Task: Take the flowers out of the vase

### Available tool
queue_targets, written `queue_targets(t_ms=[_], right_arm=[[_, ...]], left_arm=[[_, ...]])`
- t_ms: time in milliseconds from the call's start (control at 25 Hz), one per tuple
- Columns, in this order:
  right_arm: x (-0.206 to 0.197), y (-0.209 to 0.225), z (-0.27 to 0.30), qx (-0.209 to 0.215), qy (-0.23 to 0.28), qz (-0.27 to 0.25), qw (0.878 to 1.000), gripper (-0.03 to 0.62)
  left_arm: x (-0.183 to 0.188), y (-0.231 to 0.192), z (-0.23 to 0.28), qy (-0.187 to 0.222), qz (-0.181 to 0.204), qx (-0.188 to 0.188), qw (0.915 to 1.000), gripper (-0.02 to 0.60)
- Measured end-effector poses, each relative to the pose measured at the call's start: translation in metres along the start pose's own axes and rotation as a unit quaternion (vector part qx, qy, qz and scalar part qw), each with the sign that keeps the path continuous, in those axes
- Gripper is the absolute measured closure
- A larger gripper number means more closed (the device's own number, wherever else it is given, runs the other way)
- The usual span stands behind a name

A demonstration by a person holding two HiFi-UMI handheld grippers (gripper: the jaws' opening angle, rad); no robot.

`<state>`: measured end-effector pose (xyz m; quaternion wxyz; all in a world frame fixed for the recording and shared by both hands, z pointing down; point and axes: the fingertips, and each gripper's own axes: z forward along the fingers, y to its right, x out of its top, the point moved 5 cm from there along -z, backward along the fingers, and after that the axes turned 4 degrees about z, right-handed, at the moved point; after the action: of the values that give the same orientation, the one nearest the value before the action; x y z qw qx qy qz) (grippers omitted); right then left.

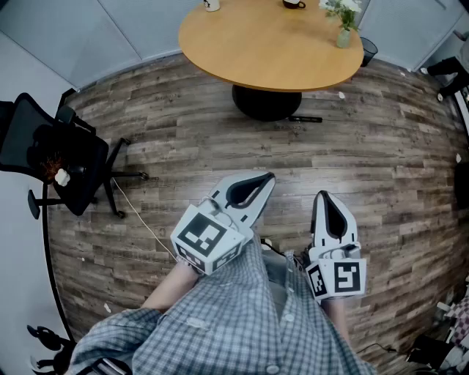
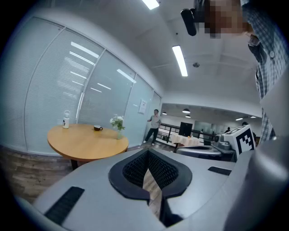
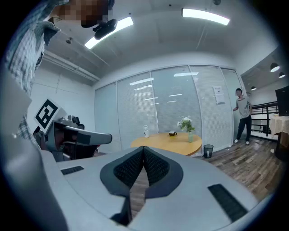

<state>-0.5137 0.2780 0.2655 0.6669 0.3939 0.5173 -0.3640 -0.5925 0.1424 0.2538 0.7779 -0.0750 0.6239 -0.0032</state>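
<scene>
Left gripper (image 1: 267,179), right gripper (image 1: 322,196): both clenched tight, pads meeting, empty, side by side, pointing ahead.

Ahead of both: stretch of wood floor (image 1: 366,146), then round table (image 1: 271,51) on black pedestal (image 1: 267,101).

Table top lies between grippers and vase (image 1: 344,38).

Vase well apart, ahead-right of right gripper, near table's far edge.

Cup (image 1: 294,4), white bottle (image 1: 212,5) left of vase; bin (image 1: 368,50) beside table there.

Office chair (image 1: 55,157) off left gripper's left.

Flowers (image 1: 341,9) in vase, stems upright, blooms up.
</scene>
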Motion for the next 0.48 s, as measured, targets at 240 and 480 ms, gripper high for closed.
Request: queue_targets(t_ms=[240, 480], right_arm=[[0.000, 0.008, -0.004, 0.000, -0.002, 0.001, 1.000, 0.585], [-0.003, 0.016, -0.008, 0.001, 0.001, 0.009, 1.000, 0.585]], left_arm=[[0.001, 0.007, 0.007, -0.002, 0.000, -0.002, 1.0000, 0.574], [0.000, 0.015, 0.012, -0.003, -0.001, 0.000, 1.0000, 0.574]])
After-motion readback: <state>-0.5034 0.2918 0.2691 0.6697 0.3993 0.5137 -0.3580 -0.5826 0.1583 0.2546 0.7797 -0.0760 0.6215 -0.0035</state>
